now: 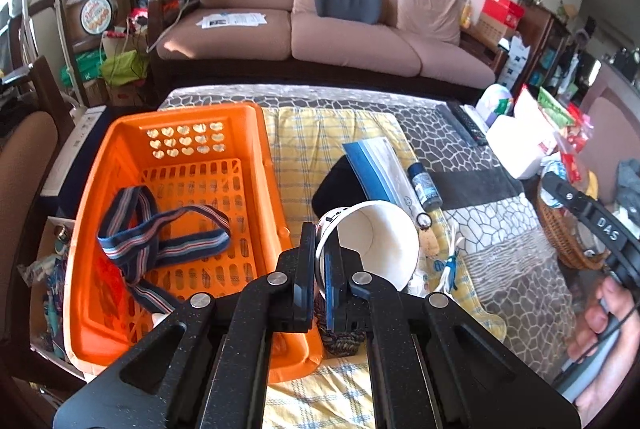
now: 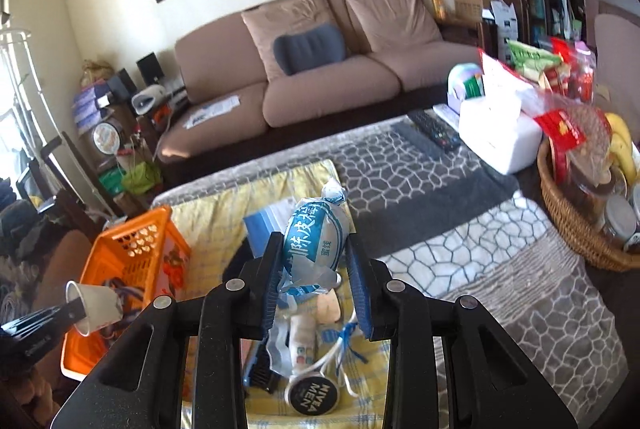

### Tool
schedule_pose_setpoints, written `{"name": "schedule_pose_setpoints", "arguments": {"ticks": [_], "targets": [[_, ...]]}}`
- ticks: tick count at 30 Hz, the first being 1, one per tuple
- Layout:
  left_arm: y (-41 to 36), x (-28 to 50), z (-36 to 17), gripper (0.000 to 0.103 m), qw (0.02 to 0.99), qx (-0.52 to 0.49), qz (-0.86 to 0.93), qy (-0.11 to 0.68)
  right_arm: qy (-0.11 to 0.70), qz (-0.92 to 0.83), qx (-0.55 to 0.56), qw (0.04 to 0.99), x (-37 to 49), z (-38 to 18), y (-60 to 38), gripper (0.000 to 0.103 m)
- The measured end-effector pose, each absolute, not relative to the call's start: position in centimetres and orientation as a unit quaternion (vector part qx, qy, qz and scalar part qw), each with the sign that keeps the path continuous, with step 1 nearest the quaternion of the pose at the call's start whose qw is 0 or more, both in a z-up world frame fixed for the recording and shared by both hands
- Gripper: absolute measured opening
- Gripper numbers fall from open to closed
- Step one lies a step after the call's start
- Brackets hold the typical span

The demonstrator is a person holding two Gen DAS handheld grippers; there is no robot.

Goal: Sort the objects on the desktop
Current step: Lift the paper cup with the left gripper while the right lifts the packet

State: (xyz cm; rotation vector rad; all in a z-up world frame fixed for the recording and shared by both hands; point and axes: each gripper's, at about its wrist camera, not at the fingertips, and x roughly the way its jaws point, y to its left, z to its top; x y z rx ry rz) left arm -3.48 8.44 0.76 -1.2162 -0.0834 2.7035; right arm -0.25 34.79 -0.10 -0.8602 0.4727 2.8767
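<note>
My left gripper (image 1: 319, 245) is shut on the rim of a white paper cup (image 1: 376, 241), which hangs tilted just right of the orange basket (image 1: 120, 165). A striped elastic band (image 1: 160, 241) lies inside the basket. From the right wrist view the cup (image 2: 98, 303) hangs over the basket (image 2: 132, 249), pinched by the left gripper (image 2: 78, 311). My right gripper (image 2: 316, 281) is shut on a blue-and-white wrapped packet (image 2: 316, 241), held above the yellow checked cloth (image 2: 212, 229). Under it lie a Nivea tin (image 2: 312, 397), a white tube (image 2: 304, 345) and a black brush (image 2: 262, 369).
A blue-edged pouch (image 1: 376, 165), a black object (image 1: 336, 185) and a small blue bottle (image 1: 424, 185) lie on the cloth. A wicker basket (image 2: 568, 229) with bananas, a white tissue box (image 2: 500, 141) and remotes (image 2: 436, 133) are at the right. A sofa (image 2: 320, 77) stands behind the table.
</note>
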Motion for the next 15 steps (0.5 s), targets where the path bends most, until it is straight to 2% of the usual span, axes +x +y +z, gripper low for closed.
{"name": "schedule_pose_setpoints", "arguments": {"ticks": [4,15], "targets": [[8.7,-3.2,1.0,0.003,0.077,-0.398,0.914,-0.006,0.155,0.950,-0.266,0.047,0.0,0.6,34.2,0.031],[7.5,-1.6,2.3,0.003,0.106,-0.365,0.925,-0.023,0.139,0.962,-0.237,0.009,0.6,2.3,30.5,0.030]]}}
